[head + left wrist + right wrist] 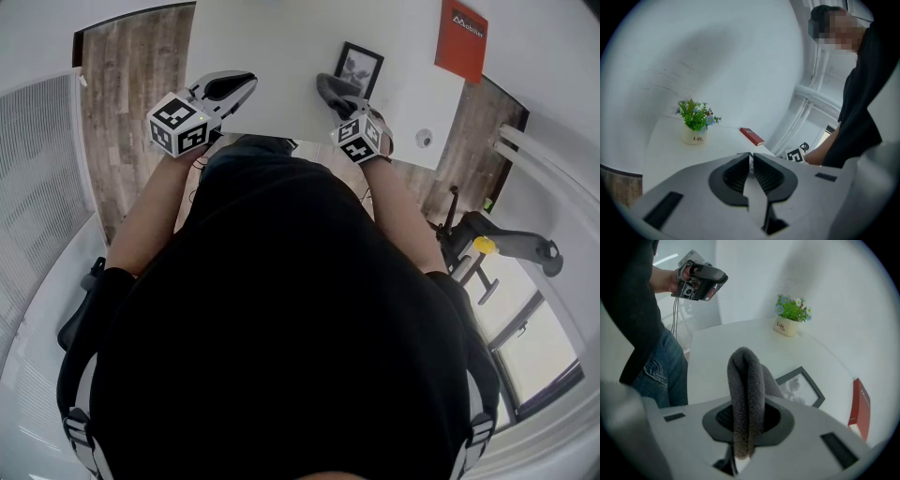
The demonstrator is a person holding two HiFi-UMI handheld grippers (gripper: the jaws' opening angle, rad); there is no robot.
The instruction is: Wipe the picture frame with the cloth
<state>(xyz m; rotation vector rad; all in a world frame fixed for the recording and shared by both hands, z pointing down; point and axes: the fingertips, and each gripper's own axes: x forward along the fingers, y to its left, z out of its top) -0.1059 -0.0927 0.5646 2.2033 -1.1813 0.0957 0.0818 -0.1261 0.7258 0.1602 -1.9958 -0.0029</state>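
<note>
Both of my forearms reach forward from the body, elbows tucked in. The left tool (246, 86) is held up in the air over the near left part of the bench (281, 47), its marker cube toward me and its nose angled forward and right. In the left gripper view its jaws are clenched together with nothing between them. The right tool (345, 101) sits lower, at the near edge of the bench right of centre, and it's clamped on the grey cloth (746, 380). The cloth is folded into a loop that sticks up out of the jaws. The picture frame (359, 67), dark-rimmed, is on the bench just beyond the right tool. The cloth's end is at the frame's near left corner, but I can't tell whether it's touching. The two tools are well apart. A red book (461, 39) lies at the far right, hanging over the bench edge in the head view. A small potted plant (791, 317) stands well beyond the frame, toward the far side by the wall. The white top is bare left of the frame and in front of the plant, so the open room is on the left half. On the right, the frame is near the bench's right edge and the book.
</note>
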